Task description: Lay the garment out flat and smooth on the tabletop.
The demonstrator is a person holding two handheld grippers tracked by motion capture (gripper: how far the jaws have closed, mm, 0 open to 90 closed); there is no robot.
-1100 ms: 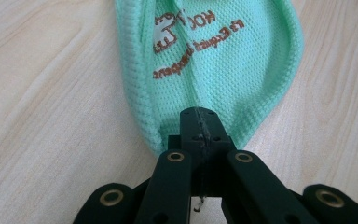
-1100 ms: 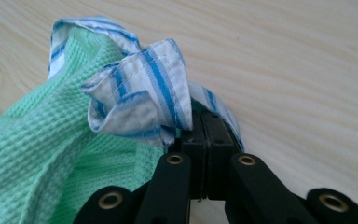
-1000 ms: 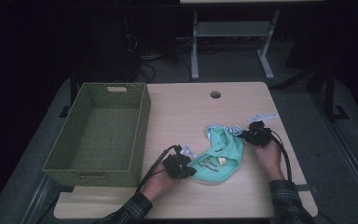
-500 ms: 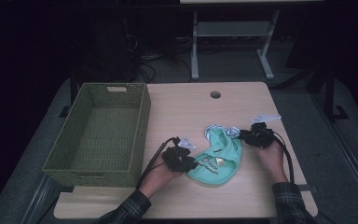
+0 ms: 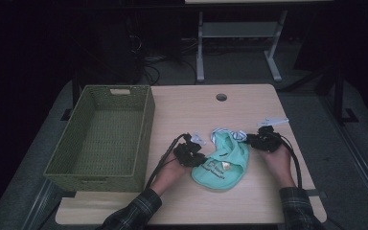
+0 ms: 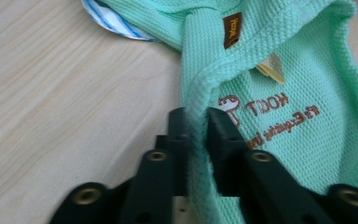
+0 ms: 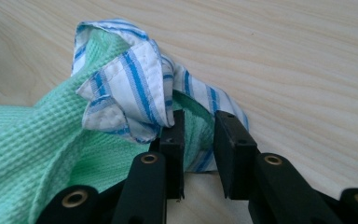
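My left gripper (image 6: 196,133) pinches a rolled fold of the mint-green bib (image 5: 222,160); in the left gripper view the pads sit tight on the waffle cloth, having eased apart and then closed in again within the last half second with the fold between them throughout. Compared with the earlier high views, that hand has slid slightly toward 11 o'clock, dragging the near-left edge with it, so the bib now lies narrower and more bunched. My right gripper (image 7: 198,140) has kept its place at the bib's 2 o'clock corner; its jaws opened a little and now stand with a gap, the blue-striped trim (image 7: 135,88) and some green cloth lying between them (pressing or merely resting I cannot tell, so I treat it as released). The bib sits on the table (image 5: 191,108) right of centre, with the woven basket (image 5: 143,124) at its 9 o'clock, apart. My judgement: a regrip mid-fold; the right side needs a fresh clamp before any lift.
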